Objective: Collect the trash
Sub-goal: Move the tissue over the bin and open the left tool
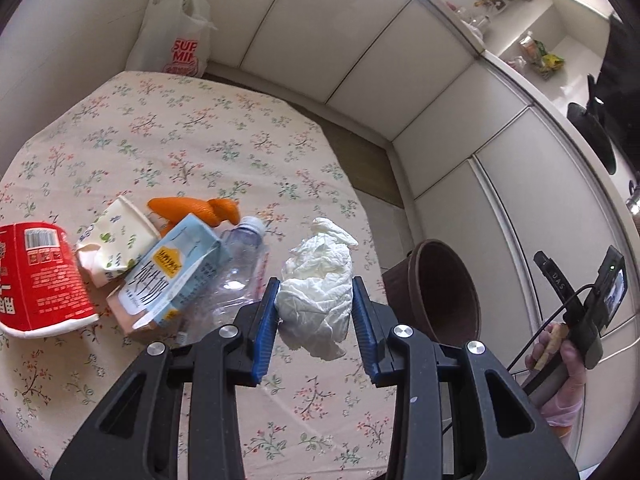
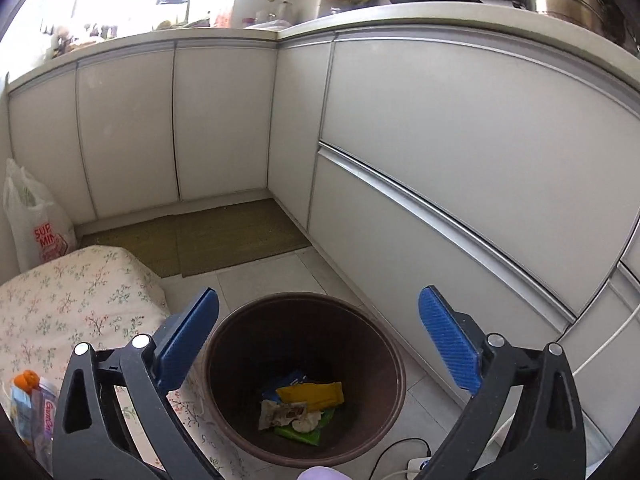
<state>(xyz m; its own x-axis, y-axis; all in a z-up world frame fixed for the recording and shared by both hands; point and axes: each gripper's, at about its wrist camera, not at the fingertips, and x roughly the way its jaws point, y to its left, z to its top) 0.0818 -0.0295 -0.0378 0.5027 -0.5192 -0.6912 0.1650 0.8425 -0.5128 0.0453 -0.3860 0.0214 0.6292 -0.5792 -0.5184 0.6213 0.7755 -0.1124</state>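
Note:
My left gripper (image 1: 316, 308) is shut on a crumpled white tissue (image 1: 318, 294), held above the floral tablecloth (image 1: 168, 132). To its left lie a red cup (image 1: 38, 278), a crushed floral carton (image 1: 116, 246), a blue milk carton (image 1: 172, 276), a clear plastic bottle (image 1: 240, 264) and an orange spray top (image 1: 196, 210). The brown bin (image 1: 444, 292) stands to the right, off the table's edge. My right gripper (image 2: 320, 340) stands open with nothing between its pads, right over the brown bin (image 2: 248, 320), which holds yellow, blue and green wrappers (image 2: 306, 406).
White cabinet doors (image 2: 460, 160) run along the back and right, under a cluttered counter. A green mat (image 2: 224, 236) lies on the tiled floor. A white plastic bag (image 1: 176, 28) stands beyond the table. A white cable (image 2: 404, 452) runs on the floor beside the bin.

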